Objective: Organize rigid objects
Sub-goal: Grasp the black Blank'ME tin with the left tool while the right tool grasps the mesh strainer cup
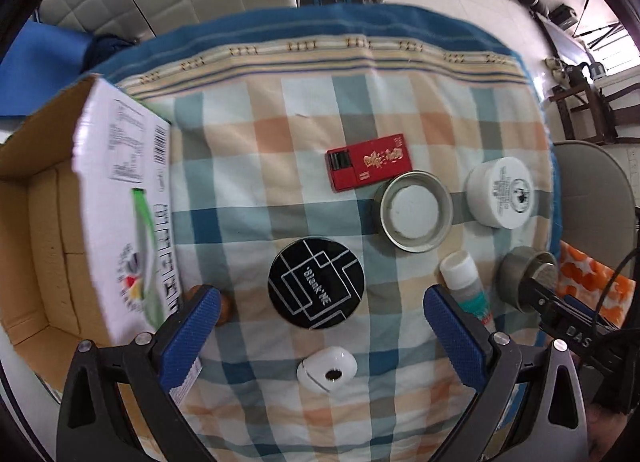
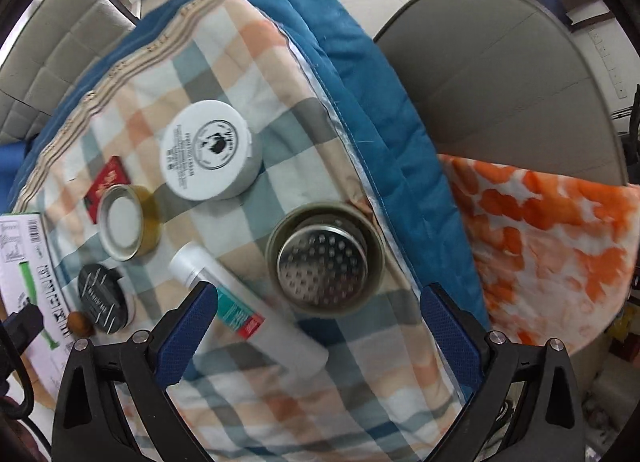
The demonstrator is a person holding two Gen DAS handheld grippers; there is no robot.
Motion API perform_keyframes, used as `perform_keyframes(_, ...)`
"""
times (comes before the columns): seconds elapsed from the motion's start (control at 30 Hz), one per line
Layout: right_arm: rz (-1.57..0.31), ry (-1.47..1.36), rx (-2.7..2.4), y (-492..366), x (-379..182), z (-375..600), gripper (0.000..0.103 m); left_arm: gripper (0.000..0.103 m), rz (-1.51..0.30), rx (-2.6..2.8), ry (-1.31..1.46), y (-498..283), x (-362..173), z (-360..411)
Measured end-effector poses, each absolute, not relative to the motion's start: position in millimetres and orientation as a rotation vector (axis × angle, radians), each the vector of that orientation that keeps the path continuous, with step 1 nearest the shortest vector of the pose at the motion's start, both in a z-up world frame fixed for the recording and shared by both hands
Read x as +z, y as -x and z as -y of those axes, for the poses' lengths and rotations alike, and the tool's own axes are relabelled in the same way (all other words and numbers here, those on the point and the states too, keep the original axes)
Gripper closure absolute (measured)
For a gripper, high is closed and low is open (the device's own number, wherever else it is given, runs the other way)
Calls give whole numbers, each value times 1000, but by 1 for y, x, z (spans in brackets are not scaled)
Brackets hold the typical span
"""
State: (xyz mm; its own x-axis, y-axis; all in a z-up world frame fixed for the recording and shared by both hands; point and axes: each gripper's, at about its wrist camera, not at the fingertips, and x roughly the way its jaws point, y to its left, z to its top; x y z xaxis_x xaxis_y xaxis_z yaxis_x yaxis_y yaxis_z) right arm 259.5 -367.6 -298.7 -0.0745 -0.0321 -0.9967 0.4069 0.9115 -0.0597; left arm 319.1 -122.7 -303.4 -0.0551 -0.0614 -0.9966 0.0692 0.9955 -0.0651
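Note:
On the checked cloth lie a black round compact point(image 1: 316, 283), a white earbud case point(image 1: 327, 368), a red box point(image 1: 369, 167), a gold lid point(image 1: 415, 211), a white jar point(image 1: 502, 192), a white tube point(image 1: 467, 284) and a metal strainer cup point(image 2: 325, 259). My left gripper point(image 1: 320, 322) is open above the compact and earbud case. My right gripper point(image 2: 316, 326) is open, its fingers on either side of the strainer cup and over the tube point(image 2: 248, 306). The right gripper's body shows in the left wrist view by the cup point(image 1: 524, 278).
An open cardboard box point(image 1: 48, 222) with a white printed flap stands at the cloth's left edge. A small brown nut point(image 1: 224, 304) lies beside it. A grey chair point(image 2: 500, 82) and an orange patterned cloth point(image 2: 552, 246) are off the right edge.

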Motion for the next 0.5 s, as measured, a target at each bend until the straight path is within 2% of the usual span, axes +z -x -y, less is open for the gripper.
perform_keyframes(0.23,-1664,-331,-351,-271,-331,375,0,0,-1718,-86,-34,-325,-349,118)
perform_keyframes(0.5,-1709,-327,-329,-273,-356,370,0,0,-1748,-98,-27,-322,-364,111)
